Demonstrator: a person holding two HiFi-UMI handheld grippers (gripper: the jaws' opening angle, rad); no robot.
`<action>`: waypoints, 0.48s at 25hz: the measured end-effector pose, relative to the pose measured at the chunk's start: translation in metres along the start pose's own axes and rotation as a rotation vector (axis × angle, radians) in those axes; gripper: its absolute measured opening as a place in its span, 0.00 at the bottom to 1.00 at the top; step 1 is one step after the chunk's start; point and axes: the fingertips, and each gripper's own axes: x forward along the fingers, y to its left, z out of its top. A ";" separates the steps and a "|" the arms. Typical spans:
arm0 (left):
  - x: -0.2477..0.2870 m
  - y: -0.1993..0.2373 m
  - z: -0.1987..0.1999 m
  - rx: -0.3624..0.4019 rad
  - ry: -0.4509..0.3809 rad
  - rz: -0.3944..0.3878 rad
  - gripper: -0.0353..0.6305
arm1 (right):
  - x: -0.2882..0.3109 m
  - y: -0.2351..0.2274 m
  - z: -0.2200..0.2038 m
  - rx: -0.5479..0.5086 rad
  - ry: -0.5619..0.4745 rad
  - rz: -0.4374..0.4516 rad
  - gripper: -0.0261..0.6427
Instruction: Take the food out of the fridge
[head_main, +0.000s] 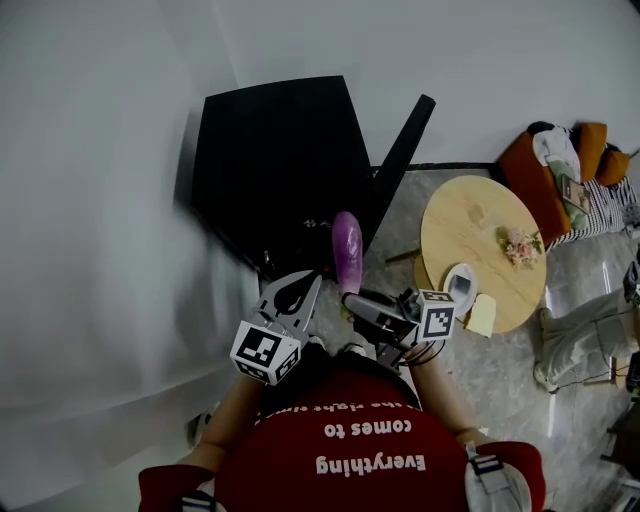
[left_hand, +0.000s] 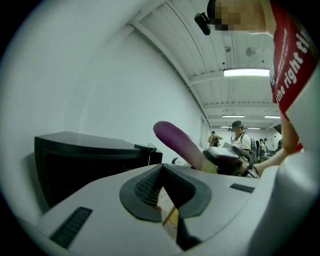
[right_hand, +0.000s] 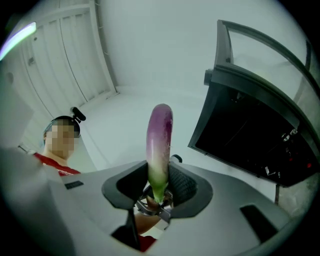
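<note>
- Purple at its free end and pale green at its stem end, the eggplant (right_hand: 160, 145) sat clamped by that stem end between the two pads of the right gripper (right_hand: 159, 187), its rounded tip sticking out well past the jaws.
- Dark ribbed pads of the left gripper (left_hand: 167, 200) were drawn together, with nothing held between them.
- From the head view, the left gripper (head_main: 300, 290) and the right gripper (head_main: 352, 300) hung side by side just ahead of the person's chest, each with its marker cube nearest the body.
- The eggplant (head_main: 347, 250) pointed away from the person toward the fridge and was wholly outside it, in front of the doorway.
- The black fridge (head_main: 275, 160) stood low against the white wall, its door (head_main: 400, 165) swung open to the right; the inside was too dark to make out.
- In the right gripper view the open fridge (right_hand: 250, 130) stood to the right of the eggplant, apart from it.
- A round wooden table (head_main: 480, 230) stood on the grey floor to the right of the fridge, with a small bunch of flowers (head_main: 520, 245) on it.
- The person's red shirt (head_main: 350, 450) filled the bottom of the head view.
</note>
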 end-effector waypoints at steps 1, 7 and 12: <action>0.001 0.000 -0.001 -0.001 0.006 -0.005 0.06 | -0.001 0.000 0.000 -0.007 0.004 -0.007 0.24; 0.007 -0.007 -0.001 -0.006 0.007 -0.020 0.06 | -0.006 0.001 -0.005 -0.044 0.015 -0.039 0.24; 0.013 -0.014 -0.004 0.004 0.020 -0.041 0.06 | -0.012 0.001 -0.006 -0.042 0.004 -0.054 0.24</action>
